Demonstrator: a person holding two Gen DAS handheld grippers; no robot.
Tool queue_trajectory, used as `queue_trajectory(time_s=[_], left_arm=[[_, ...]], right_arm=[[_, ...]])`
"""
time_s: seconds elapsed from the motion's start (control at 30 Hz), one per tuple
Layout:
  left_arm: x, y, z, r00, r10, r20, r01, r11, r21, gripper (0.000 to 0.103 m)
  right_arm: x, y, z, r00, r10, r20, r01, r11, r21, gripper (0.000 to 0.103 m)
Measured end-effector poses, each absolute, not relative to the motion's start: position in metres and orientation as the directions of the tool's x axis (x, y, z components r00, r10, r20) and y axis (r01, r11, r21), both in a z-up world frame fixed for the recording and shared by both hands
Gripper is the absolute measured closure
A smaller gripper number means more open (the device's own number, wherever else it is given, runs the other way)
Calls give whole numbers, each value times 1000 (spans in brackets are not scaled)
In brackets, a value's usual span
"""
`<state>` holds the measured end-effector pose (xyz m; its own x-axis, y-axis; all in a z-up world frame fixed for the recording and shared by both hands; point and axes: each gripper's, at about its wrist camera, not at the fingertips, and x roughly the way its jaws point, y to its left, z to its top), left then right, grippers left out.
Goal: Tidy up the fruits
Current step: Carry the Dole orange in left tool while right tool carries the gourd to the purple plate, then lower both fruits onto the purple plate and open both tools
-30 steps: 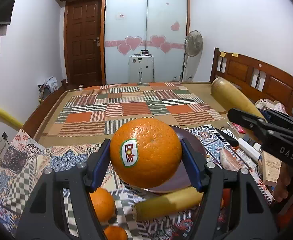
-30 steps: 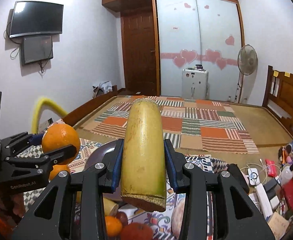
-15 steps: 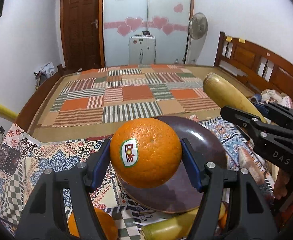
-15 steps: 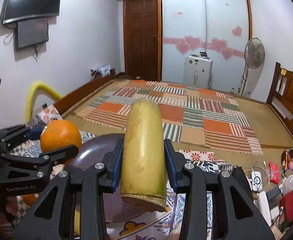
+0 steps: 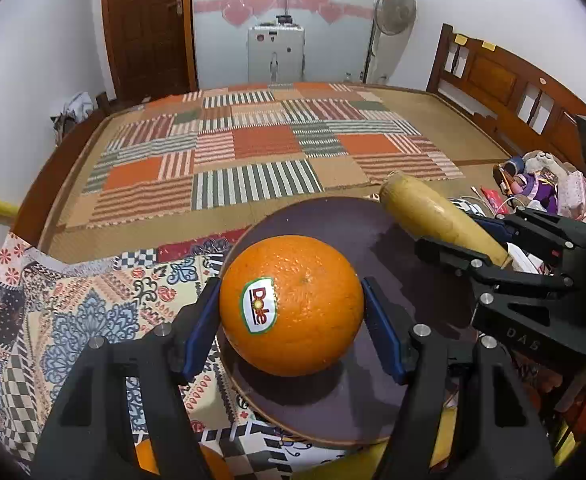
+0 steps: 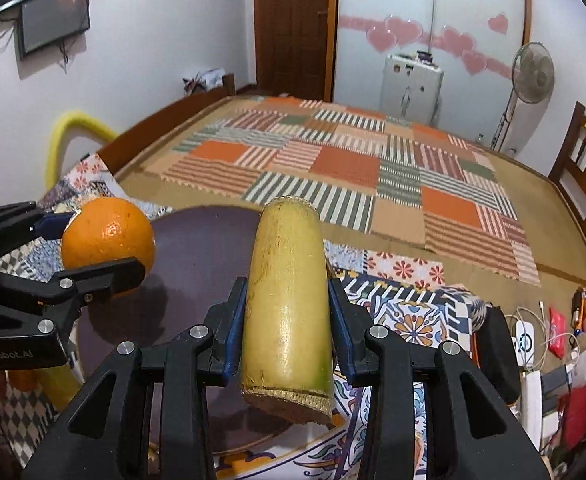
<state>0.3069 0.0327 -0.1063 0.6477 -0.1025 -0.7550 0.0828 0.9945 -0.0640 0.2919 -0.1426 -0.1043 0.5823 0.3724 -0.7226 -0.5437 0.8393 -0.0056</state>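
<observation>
My left gripper [image 5: 291, 312] is shut on an orange [image 5: 291, 306] with a Dole sticker, held just above the near part of a dark purple plate [image 5: 333, 220]. My right gripper [image 6: 287, 316] is shut on a yellow cut sugarcane piece [image 6: 287, 300], held over the plate's right edge [image 6: 197, 232]. In the left wrist view the sugarcane piece [image 5: 433, 212] and right gripper [image 5: 489, 256] come in from the right. In the right wrist view the orange [image 6: 107, 238] and left gripper [image 6: 89, 248] are at the left.
The plate lies on a patterned cloth [image 5: 93, 300] on a bed with a striped patchwork mat [image 5: 253, 152]. Other oranges [image 5: 149, 456] lie below the left gripper. Cables, chargers and small clutter [image 6: 541, 344] lie to the right. A wooden headboard [image 5: 505, 84] stands at the right.
Both grippers have tipped downward and lowered toward the plate, which now fills more of both views. The orange and the sugarcane piece stay gripped.
</observation>
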Motion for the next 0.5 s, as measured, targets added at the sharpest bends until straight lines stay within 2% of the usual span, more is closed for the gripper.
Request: queue_trajectory(time_s=[0.5], left_arm=[[322,36,-124,586,-120,-802,74,993,-95,35]], right_arm=[[300,-133,-113,539,348,-767,-558,829,-16,68]])
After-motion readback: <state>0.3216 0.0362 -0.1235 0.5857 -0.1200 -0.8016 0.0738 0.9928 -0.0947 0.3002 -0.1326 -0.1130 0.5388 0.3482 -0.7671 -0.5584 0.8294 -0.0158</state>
